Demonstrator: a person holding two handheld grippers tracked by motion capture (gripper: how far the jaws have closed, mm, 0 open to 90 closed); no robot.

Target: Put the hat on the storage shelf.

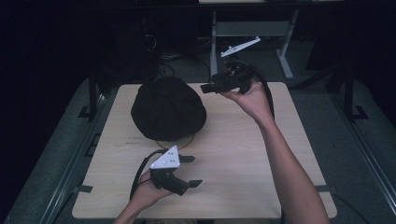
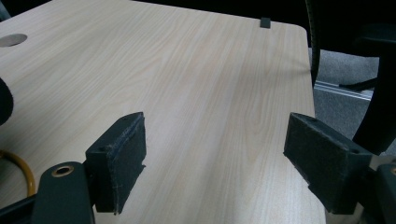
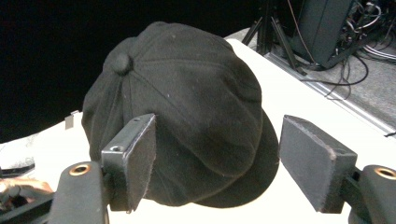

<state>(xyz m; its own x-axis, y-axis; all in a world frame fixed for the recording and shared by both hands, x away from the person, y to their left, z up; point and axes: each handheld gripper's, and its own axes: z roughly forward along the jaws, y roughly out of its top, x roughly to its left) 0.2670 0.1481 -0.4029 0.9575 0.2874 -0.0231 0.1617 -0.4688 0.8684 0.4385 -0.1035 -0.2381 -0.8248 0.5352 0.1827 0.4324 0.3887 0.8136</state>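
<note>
Cap: round black wool panelled cap [image 3: 187,116] with top button, domed on pale wood counter [image 1: 243,154].
Right tongs [image 1: 208,87]: spread wide, at cap's 3 o'clock, apart.
Left tongs [image 1: 190,171]: spread, nothing between.

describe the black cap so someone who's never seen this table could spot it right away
Start at the light wooden table and look to its far left part. There sits a round black cap with a button on its crown and a short brim. It is the one soft, dark mound on the wood, with a thin yellow ring showing under its near edge.

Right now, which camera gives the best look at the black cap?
The right gripper view: the black cap sits close, button and seams clear. The high view shows it small and dark; the left gripper view catches just its edge.
</note>
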